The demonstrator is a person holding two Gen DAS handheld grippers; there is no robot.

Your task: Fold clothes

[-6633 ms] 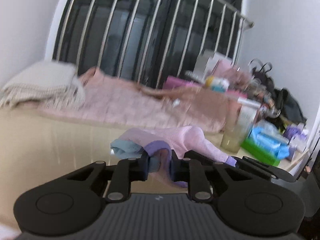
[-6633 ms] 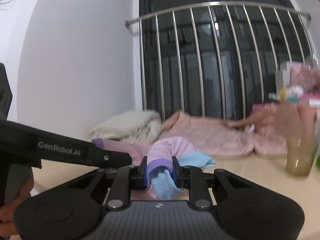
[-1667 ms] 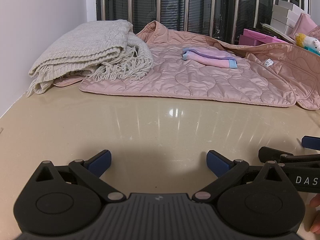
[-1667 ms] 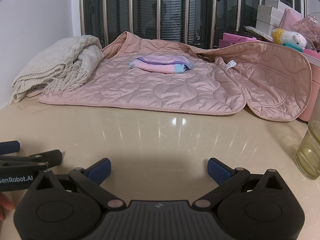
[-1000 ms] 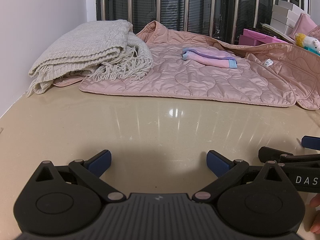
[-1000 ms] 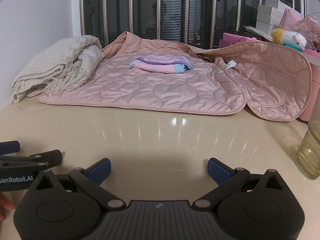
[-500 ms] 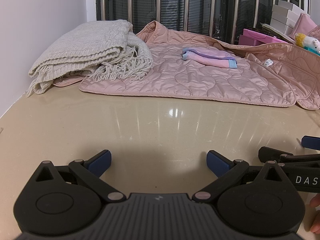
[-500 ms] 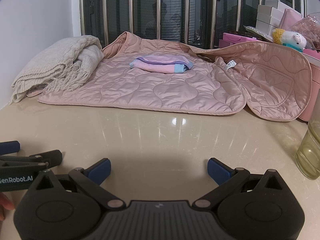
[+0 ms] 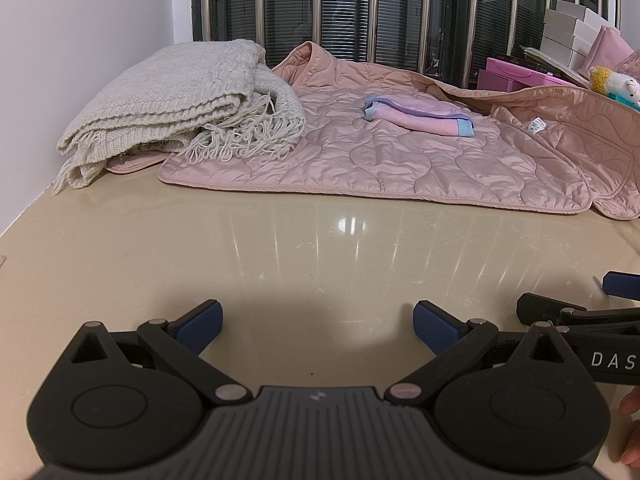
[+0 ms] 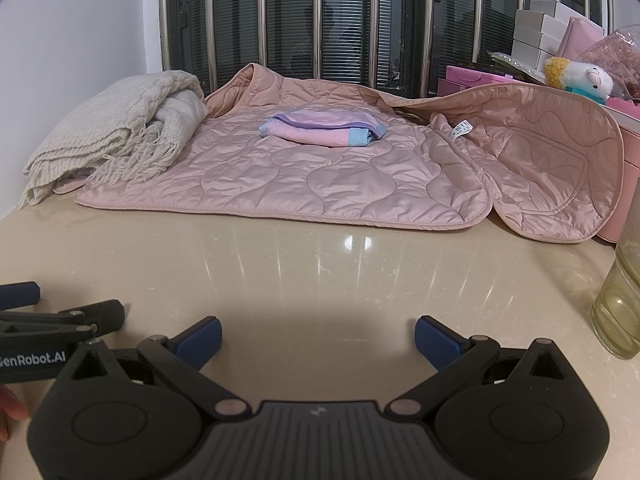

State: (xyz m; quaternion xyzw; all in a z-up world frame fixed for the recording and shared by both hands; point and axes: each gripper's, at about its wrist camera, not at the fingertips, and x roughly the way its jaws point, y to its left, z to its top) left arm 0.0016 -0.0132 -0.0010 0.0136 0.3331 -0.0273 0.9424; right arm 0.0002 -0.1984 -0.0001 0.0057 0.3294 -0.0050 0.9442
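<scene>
Both grippers sit low over the glossy beige countertop (image 9: pixel 280 264), side by side and empty. The left gripper (image 9: pixel 318 322) has its blue-padded fingers (image 9: pixel 200 320) spread wide apart with only bare stone between them, and the right gripper (image 10: pixel 318 340) is splayed the same way, its pads (image 10: pixel 434 340) well clear of each other. Far back on the counter, a small garment in pink, lilac and light blue (image 10: pixel 324 128) lies folded into a neat flat packet on top of a pink quilted jacket (image 10: pixel 320 184), which is spread out flat with one side flopped over to the right. To the left of the jacket, a cream knitted fringed blanket (image 9: pixel 180 104) is folded in a thick stack, overlapping the jacket's edge. At the right edge of the right wrist view a glass of yellowish liquid (image 10: pixel 618 304) stands on the counter, and a plush toy (image 10: pixel 580 76) rests on pink boxes (image 10: pixel 464 78) behind the jacket.
</scene>
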